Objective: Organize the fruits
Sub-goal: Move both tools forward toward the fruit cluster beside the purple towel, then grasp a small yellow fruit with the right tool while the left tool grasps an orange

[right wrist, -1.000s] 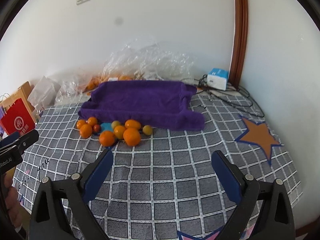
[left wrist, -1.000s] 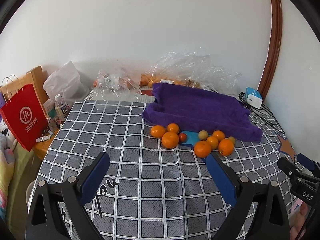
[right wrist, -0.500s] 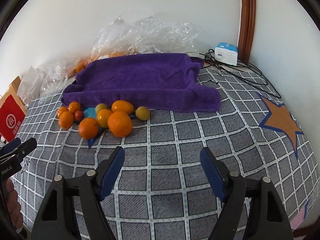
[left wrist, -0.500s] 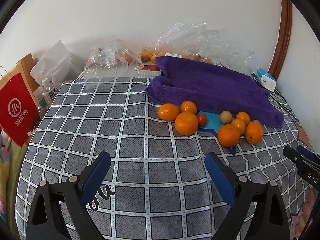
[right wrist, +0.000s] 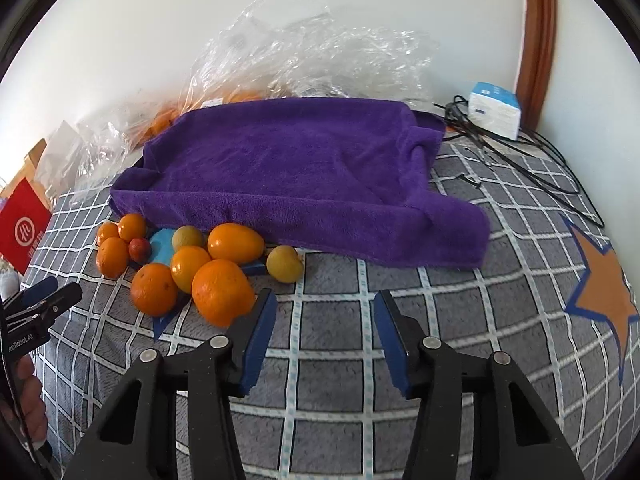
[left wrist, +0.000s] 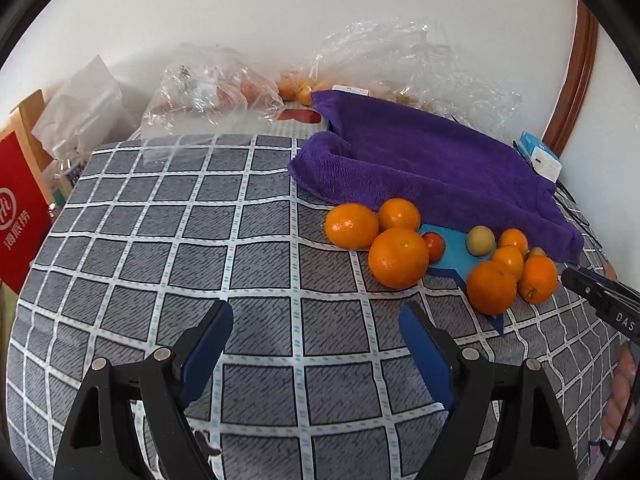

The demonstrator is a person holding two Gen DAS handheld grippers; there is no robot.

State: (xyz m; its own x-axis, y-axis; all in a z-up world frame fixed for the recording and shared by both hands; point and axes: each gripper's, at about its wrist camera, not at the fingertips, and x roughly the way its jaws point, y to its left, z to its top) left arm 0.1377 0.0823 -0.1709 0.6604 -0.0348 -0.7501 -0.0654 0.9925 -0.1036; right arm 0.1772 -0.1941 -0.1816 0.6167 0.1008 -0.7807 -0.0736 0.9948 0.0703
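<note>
A cluster of several oranges lies on the checked grey tablecloth [left wrist: 160, 256] just in front of a purple towel [left wrist: 432, 164], with a small red fruit [left wrist: 435, 245] and a yellow-green fruit [left wrist: 481, 241] among them. In the left wrist view the biggest orange [left wrist: 398, 257] sits ahead and to the right of my open, empty left gripper [left wrist: 316, 332]. In the right wrist view the nearest orange [right wrist: 222, 293] sits beside the left finger of my open, empty right gripper [right wrist: 325, 320]. A second yellow-green fruit [right wrist: 285, 264] lies just ahead. The purple towel [right wrist: 296, 160] is spread behind.
Clear plastic bags [left wrist: 216, 84] holding more oranges lie along the wall behind the towel. A red paper bag [left wrist: 20, 212] stands off the table's left edge. A white and blue box [right wrist: 495, 109] with black cables [right wrist: 520, 160] sits at the far right.
Both grippers have moved forward and down toward the fruit cluster, which now looks larger. The right gripper's fingers have narrowed but stay open. No fruit has moved.
</note>
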